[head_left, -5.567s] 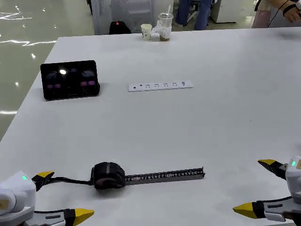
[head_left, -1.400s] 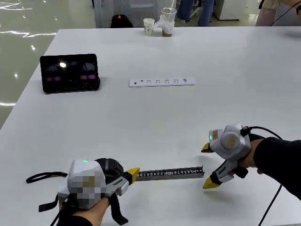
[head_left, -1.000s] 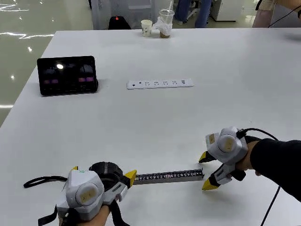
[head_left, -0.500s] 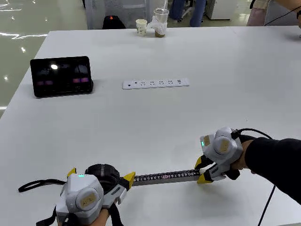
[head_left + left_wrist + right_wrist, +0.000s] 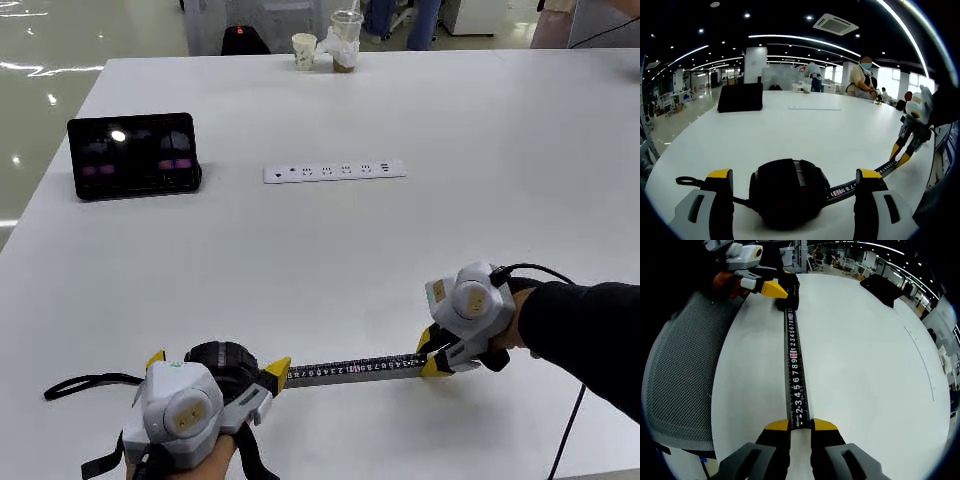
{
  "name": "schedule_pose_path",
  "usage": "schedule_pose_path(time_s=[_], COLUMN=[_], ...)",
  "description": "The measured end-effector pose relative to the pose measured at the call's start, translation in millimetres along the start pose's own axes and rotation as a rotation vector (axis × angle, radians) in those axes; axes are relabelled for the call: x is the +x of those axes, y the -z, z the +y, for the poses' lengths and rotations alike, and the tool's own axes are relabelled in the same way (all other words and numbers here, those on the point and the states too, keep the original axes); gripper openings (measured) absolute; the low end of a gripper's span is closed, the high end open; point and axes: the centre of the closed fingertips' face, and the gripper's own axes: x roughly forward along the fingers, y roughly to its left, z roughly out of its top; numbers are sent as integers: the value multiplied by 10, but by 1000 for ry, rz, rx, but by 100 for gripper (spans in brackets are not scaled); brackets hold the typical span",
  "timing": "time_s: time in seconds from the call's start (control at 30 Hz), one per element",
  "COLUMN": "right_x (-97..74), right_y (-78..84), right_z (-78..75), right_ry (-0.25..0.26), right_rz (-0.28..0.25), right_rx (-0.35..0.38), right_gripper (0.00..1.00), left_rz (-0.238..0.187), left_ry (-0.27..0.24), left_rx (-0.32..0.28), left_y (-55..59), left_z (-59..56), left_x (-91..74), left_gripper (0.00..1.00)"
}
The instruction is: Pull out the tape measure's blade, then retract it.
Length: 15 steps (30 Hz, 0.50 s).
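Note:
The black tape measure case [image 5: 226, 360] lies near the table's front edge, and its dark blade [image 5: 350, 368] runs out to the right. My left gripper [image 5: 216, 366] is open and straddles the case [image 5: 790, 192], with a gap on each side between its yellow tips and the case. My right gripper [image 5: 431, 353] is shut on the blade's far end. In the right gripper view the blade [image 5: 794, 370] runs from the pinched tip between the right gripper's [image 5: 801, 425] jaws back to the case [image 5: 789, 299].
A black wrist strap [image 5: 85, 381] trails left from the case. A dark tablet [image 5: 134, 155] stands at the back left, and a white power strip [image 5: 334, 171] lies mid-table. Cups [image 5: 304, 50] sit at the far edge. People [image 5: 862, 77] stand beyond the table.
My right gripper came in from the right to the blade's end and closed its jaws on it. The left gripper has stayed around the case.

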Motion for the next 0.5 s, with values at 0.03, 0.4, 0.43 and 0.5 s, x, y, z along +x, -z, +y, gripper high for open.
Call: schedule_pose_path(time_s=[0.03,0.4,0.43,0.5], right_x=[0,8,8,9], right_y=[2,4,4,4], right_z=[-3,-4,1,0], right_ry=[2,15,18,22], right_rz=[4,36,40,49], right_rx=[5,47,44,46], right_gripper=[12,11,11,11], left_rz=[3,45,44,44], left_ry=[-3,-14,-12,-8], left_rx=[-8,1,1,-10], left_y=[4,110,108,100], left_z=[8,55,48,40], left_x=[9,29,30,38], left_gripper=[98,85,84,78])
